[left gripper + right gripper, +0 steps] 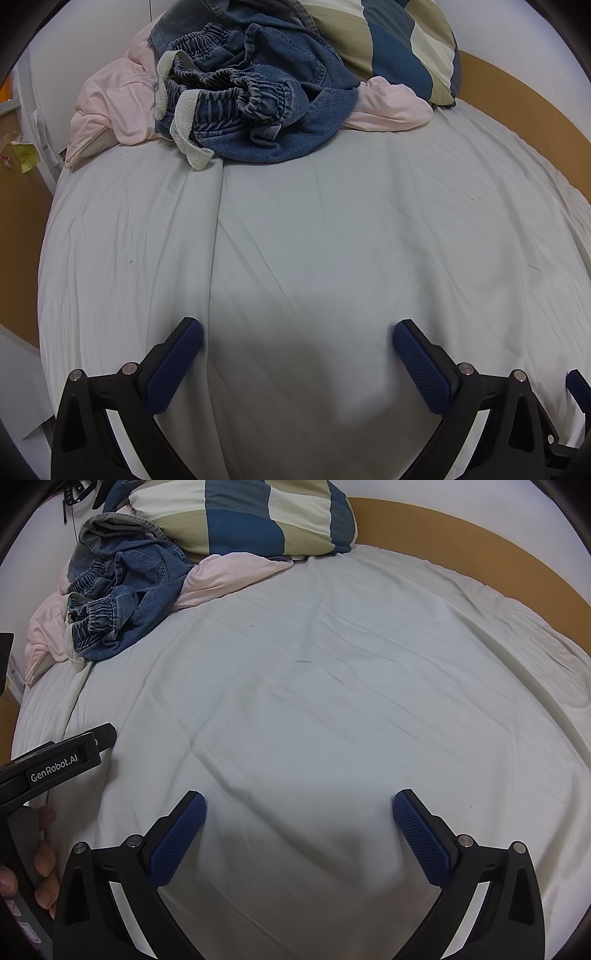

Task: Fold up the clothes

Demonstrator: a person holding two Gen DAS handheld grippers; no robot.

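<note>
Tongs first: left tongs (297, 332) spread wide at the bottom of the frame, pinching nothing, blue pads (173, 369) hanging over bare sheet. Right tongs (299, 805) the same, splayed apart and empty, low centre of the right wrist view.

Sweeping left to right now. At the lower left edge of the right wrist view, a hand (40, 867) wrapped round the handle of the other tool. Upper left of both frames: pink garment (107, 103) crumpled at the bed's edge, and heaped on top of it denim clothes (266, 92), elastic waistband bunched, pale drawstring (184, 125) trailing down onto the sheet. Further right, top centre, checked pillow (240, 517) resting against the pile. Then the white bed sheet (332, 701), creased and open across the middle and right, with a tan surface (498, 546) curving along the far right.

Progress, by the look of it: barely begun. No folded piece anywhere in sight. Whole pile a jumble, well apart from both tongs. Everything left to do: pull one garment out, spread it on the open sheet, then fold.
</note>
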